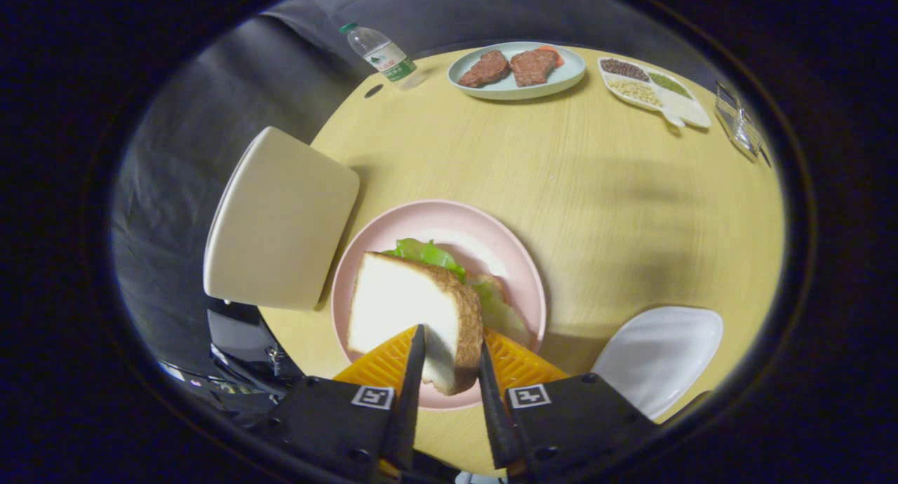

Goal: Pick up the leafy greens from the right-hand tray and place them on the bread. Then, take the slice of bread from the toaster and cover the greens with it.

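a round pale wooden table (596,189) with a small dark hole near its far edge stands against dark grey cloth (210,119). soft shadows fall across the tabletop's right half under dim, warm light.

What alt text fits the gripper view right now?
The gripper holds a bread slice between both fingers, over leafy greens on a pink plate. Beyond sit a meat plate and a water bottle on a round wooden table.

Black gripper (449,361) with ribbed orange fingers (382,363), square markers.
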`<state>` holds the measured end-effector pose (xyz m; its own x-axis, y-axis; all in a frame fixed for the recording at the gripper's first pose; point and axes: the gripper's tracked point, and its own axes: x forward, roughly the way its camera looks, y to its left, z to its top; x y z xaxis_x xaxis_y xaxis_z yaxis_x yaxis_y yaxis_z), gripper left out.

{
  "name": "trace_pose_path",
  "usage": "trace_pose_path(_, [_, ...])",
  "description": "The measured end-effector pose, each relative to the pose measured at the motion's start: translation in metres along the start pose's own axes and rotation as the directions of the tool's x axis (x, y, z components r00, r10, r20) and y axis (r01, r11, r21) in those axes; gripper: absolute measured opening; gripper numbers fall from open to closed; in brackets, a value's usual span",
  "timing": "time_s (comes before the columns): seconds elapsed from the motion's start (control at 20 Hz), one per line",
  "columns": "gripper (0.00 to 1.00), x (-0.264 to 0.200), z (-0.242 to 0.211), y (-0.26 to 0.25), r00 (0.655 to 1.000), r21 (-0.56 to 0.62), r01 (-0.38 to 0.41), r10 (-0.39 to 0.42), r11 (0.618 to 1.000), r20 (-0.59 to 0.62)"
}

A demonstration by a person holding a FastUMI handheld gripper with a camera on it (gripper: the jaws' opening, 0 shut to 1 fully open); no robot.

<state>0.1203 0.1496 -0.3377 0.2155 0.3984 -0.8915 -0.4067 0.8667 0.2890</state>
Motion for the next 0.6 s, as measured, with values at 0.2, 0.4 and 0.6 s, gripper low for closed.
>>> trace_pose_path(0.2, [0.63, -0.003, 0.000, 0.008, 0.999, -0.067, 0.030, -0.027, 0.997, 0.041])
trace_pose_path(0.4, [0.81, -0.009, 0.006, 0.006, 0.992, -0.120, 0.087, -0.075, 0.989, 0.100])
trace_pose_path(0.6, [0.95, -0.027, 0.021, 0.005, 0.976, -0.103, 0.106, -0.084, 0.989, 0.203])
